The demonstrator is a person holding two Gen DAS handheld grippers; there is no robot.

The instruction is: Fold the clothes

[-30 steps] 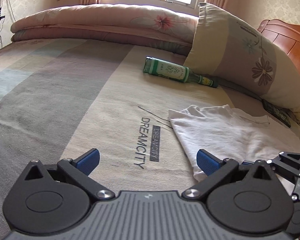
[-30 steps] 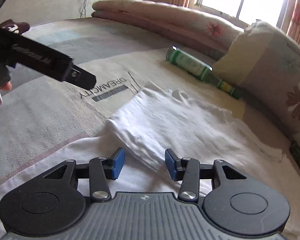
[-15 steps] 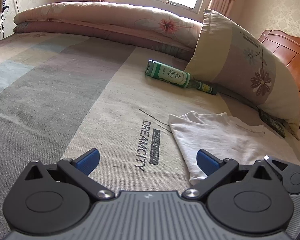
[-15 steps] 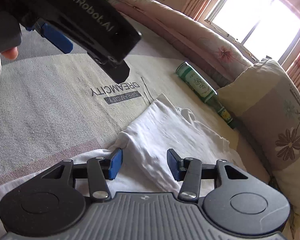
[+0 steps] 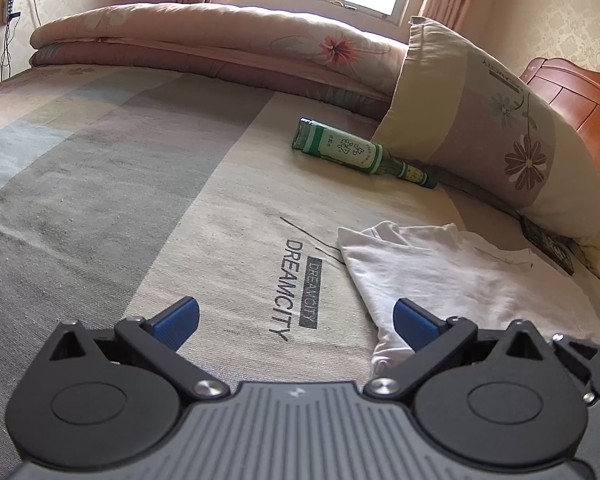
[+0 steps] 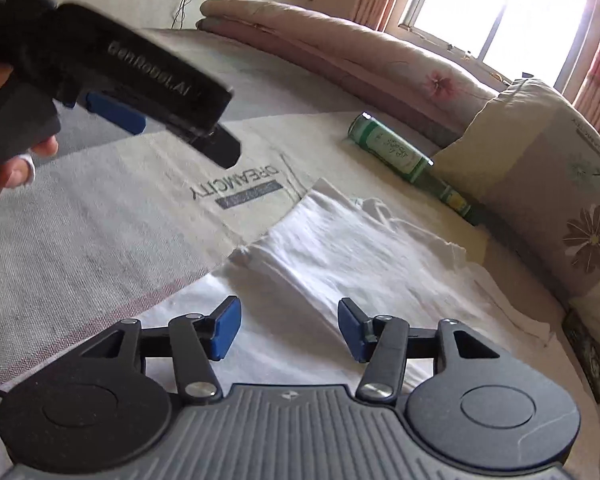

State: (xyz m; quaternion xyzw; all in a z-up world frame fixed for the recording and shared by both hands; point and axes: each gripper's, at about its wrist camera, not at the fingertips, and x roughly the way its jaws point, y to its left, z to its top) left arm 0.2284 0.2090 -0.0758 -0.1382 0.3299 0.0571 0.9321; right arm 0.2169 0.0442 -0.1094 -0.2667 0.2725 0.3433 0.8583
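Observation:
A white T-shirt [image 5: 452, 276] lies partly folded on the bed, its left side turned in along a straight edge. In the right wrist view the same T-shirt [image 6: 352, 252] spreads out under and ahead of my right gripper [image 6: 288, 328], which hovers open over its near part with nothing between the pads. My left gripper [image 5: 296, 318] is wide open above the bedsheet beside the shirt's left edge; its right finger [image 5: 414, 322] overlaps the shirt's lower corner. The left gripper's body [image 6: 140, 80], held by a hand, shows at upper left in the right wrist view.
A green glass bottle [image 5: 352, 150] lies on the sheet beyond the shirt, next to a large flowered pillow [image 5: 496, 140]. A rolled pink quilt [image 5: 220, 48] runs along the far side under the window. A wooden headboard [image 5: 572, 96] stands at right. A striped sheet [image 5: 100, 168] printed DREAMCITY covers the bed.
Both grippers have lifted and pulled back from the shirt. The left gripper now fills more of the upper left in the right wrist view. The shirt lies still.

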